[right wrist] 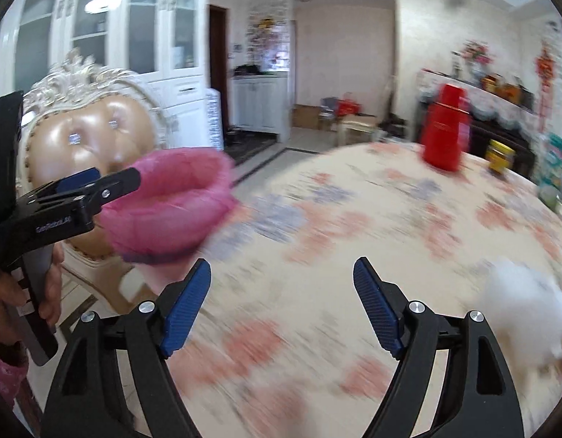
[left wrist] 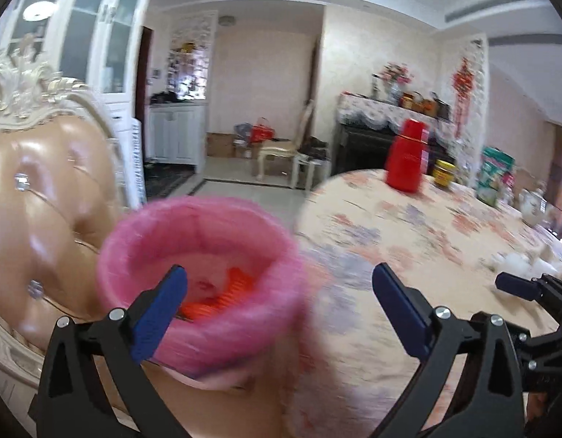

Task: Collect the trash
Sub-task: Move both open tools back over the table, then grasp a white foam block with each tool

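Note:
A bin lined with a pink bag stands at the left edge of the table, with orange scraps lying inside. My left gripper is open; its left finger hangs over the bin's mouth and its right finger is over the tablecloth, with neither pad touching anything. My right gripper is open above the cloth with nothing between its fingers. Crumpled white tissue lies on the table just right of it, and the same tissue shows in the left wrist view. Both views are blurred.
The round table has a floral cloth. At its far side stand a red flask, a yellow jar and a white teapot. A padded ornate chair stands left of the bin. A hand grips the left tool's handle.

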{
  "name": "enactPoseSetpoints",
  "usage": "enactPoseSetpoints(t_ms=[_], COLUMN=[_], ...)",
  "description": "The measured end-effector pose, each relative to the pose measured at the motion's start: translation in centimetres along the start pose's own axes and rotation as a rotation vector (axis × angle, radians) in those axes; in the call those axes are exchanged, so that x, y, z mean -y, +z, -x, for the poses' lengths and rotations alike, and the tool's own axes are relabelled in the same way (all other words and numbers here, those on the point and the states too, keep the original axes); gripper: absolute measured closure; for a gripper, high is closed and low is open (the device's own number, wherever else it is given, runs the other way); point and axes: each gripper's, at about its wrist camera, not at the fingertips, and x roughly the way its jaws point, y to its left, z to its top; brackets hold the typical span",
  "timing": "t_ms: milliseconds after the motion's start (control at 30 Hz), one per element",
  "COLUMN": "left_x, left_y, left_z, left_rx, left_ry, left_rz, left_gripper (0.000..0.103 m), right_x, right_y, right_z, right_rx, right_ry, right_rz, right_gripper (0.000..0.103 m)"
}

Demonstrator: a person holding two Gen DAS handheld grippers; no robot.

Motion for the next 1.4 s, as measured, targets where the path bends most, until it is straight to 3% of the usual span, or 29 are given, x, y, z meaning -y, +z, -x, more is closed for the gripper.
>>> enactPoseSetpoints(t_ms=[400, 567, 700, 867, 1067, 1133, 1267, 1400], left_x=[18.8, 23.1, 24.5, 23.6, 22.9, 23.1, 24.6, 27.0], left_y=[-2.1, -3.5, -4.2, -4.1, -3.7, -3.6, -3.4, -3.0], left_z=[-0.8, -2.4, -4.0, -4.8, -5.9, -6.3, -7.3, -8.6], left_rx=[-0.086, -0.139, -0.192, -0.225, -0.255, -0.264, -0.271, -0.288], left_ry=[-0.322, -0.352, -0.361, -0.351, -0.347, -0.351, -0.364, -0.4], left_rz=[-0.186, -0.225, -0.223, -0.211, -0.191, -0.194, -0.228, -0.252], left_gripper=[0.005, 0.005, 0.005, 0.005, 0.005, 0.005, 0.005, 0.005], right_x=[13.7, 18.2, 20.6, 20.9, 21.7, 22.4, 22.8, 22.9], right_y=[-6.9, -8.3, -8.5, -6.9, -6.1, -6.3, -6.8, -7.9], right_z=[9.3, 9.5, 7.9, 5.5, 3.0, 3.3, 5.0, 8.2], right_rx=[0.012, -0.016, -0.055, -0.077, -0.124, -0.105, -0.014, 0.131], right_ry=[-0.302, -0.393, -0.39, -0.362, -0.378, -0.337, -0.3, -0.246], right_rz=[-0.273, -0.326, -0.382, -0.369, -0.395, -0.448, -0.487, -0.543], right_gripper=[0.027, 0.027, 0.028, 0.028, 0.043, 0.069, 0.069, 0.069])
